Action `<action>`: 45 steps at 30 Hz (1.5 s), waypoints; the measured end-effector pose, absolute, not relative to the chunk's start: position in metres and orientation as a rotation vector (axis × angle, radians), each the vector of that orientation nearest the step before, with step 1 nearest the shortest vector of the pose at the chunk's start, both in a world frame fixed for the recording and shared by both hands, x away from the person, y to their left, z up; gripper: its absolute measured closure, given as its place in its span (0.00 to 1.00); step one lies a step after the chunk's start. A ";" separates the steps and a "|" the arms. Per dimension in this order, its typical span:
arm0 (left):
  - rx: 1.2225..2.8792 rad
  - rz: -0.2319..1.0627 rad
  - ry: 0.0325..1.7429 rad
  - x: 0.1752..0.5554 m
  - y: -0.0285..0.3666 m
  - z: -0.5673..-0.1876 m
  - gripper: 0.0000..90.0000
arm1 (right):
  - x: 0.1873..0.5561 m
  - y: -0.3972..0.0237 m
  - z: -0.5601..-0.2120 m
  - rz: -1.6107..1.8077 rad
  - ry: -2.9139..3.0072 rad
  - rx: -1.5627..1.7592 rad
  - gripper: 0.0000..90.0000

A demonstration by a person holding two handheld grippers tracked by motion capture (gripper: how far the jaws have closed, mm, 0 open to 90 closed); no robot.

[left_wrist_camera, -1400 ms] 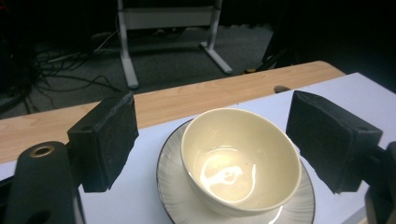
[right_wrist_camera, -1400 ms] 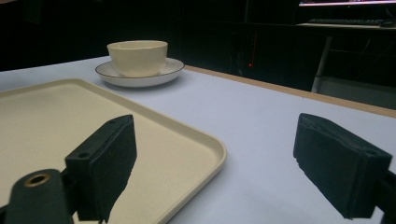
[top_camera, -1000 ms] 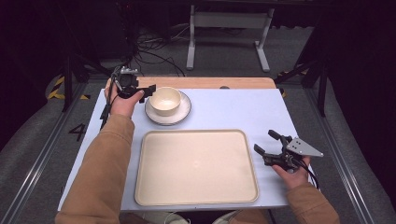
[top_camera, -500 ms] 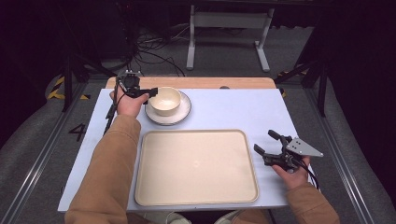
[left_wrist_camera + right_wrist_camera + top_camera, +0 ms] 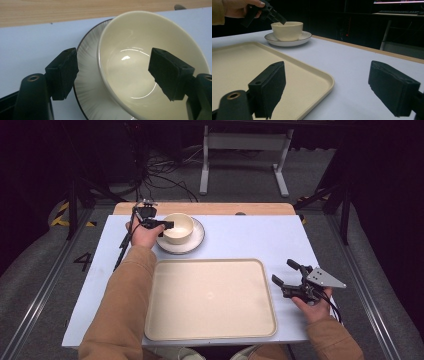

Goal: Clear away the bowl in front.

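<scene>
bowl on plate, far-left worktop | left gripper fingers wide, just closing slightly, straddling near rim, no contact | right gripper fingers wide, empty

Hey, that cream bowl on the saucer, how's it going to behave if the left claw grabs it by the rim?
The bowl looks glazed and glossy, so the pads may slip. It seems rigid ceramic, probably fairly heavy and chippable. Gripped at one side of the rim, it would likely tilt, and it may scrape or drag the saucer under it.
</scene>
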State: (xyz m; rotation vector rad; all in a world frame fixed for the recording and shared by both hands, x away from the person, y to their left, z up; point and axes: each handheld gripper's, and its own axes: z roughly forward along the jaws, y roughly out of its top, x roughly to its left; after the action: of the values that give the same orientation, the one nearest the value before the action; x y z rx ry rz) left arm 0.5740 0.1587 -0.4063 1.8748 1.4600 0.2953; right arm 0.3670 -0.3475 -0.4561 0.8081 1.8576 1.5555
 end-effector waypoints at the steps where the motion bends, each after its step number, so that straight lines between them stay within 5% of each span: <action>1: 1.880 0.289 1.459 0.575 0.158 -0.409 0.26 | 0.367 -0.347 -0.456 1.555 1.858 0.808 0.16; 19: 1.894 0.260 1.555 0.578 0.144 -0.424 0.40 | 0.366 -0.347 -0.456 1.560 1.853 0.799 0.17; 24: 1.895 0.243 1.572 0.577 0.142 -0.423 0.55 | 0.366 -0.347 -0.456 1.559 1.853 0.803 0.17; 45: 1.829 0.279 1.752 0.575 0.140 -0.421 0.89 | 0.367 -0.348 -0.456 1.559 1.849 0.806 0.18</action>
State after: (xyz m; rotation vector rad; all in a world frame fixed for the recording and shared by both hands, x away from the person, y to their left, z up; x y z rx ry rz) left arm 0.5752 0.1399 -0.4213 1.8287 1.7517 0.2790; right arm 0.3665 -0.3478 -0.4563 0.8056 1.8495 1.5585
